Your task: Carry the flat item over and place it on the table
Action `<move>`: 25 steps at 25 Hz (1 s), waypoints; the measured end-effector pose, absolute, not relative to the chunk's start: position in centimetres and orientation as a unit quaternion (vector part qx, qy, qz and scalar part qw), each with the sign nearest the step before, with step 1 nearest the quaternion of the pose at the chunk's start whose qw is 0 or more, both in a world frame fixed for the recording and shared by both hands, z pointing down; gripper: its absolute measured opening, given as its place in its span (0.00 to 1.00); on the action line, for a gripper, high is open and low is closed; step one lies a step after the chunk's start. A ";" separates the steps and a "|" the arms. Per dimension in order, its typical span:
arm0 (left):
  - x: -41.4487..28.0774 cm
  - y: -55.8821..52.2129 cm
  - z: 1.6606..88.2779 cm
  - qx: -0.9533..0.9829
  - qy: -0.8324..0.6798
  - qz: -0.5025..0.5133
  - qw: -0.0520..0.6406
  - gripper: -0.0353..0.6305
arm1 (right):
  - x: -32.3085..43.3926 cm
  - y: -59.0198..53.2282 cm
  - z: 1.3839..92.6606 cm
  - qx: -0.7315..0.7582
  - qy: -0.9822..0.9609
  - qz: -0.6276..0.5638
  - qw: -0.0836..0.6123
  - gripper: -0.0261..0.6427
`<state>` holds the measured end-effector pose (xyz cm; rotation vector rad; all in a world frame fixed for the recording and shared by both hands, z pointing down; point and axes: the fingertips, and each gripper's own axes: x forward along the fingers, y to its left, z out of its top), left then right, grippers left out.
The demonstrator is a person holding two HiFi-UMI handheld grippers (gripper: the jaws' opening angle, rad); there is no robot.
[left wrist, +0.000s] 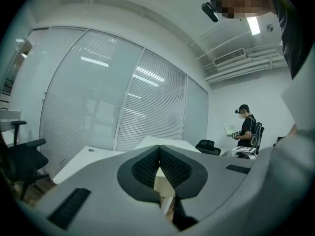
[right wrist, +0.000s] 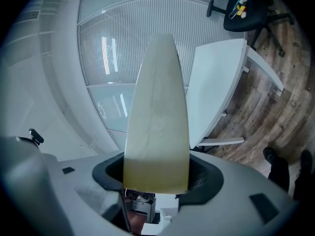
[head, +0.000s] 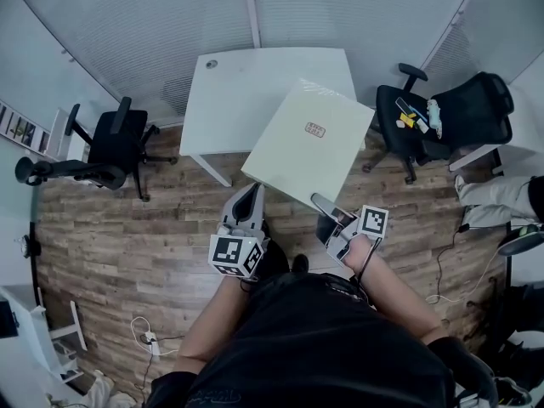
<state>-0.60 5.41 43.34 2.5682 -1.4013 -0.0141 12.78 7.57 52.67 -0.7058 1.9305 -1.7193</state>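
Note:
The flat item (head: 310, 138) is a thin cream square box with a small label on top. It hangs level in the air, its far part over the near corner of the white table (head: 246, 83). My left gripper (head: 252, 189) is shut on its near-left corner; in the left gripper view a cream sliver of the flat item (left wrist: 164, 183) shows between the pads. My right gripper (head: 321, 202) holds the near-right edge. In the right gripper view the flat item (right wrist: 157, 117) rises edge-on out of the jaws, with the table (right wrist: 216, 82) beyond it.
One black office chair (head: 110, 147) stands to the table's left. A second chair (head: 425, 117), at the right, has small items on its seat. Cables and a plug strip (head: 149, 338) lie on the wood floor. Another person (left wrist: 246, 127) stands far off. Blinds line the glass wall behind.

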 end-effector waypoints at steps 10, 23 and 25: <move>-0.1 0.4 43.9 0.887 -0.447 -0.001 0.119 0.07 | 12.5 3.1 53.0 -0.270 0.703 -0.617 0.230 0.48; -5.6 -11.0 43.5 0.901 -0.418 -0.010 0.115 0.07 | 8.0 -6.7 54.3 -0.288 0.691 -0.615 0.248 0.48; -6.4 -12.5 43.1 0.906 -0.409 -0.009 0.109 0.07 | 7.1 -8.2 54.2 -0.292 0.692 -0.611 0.250 0.48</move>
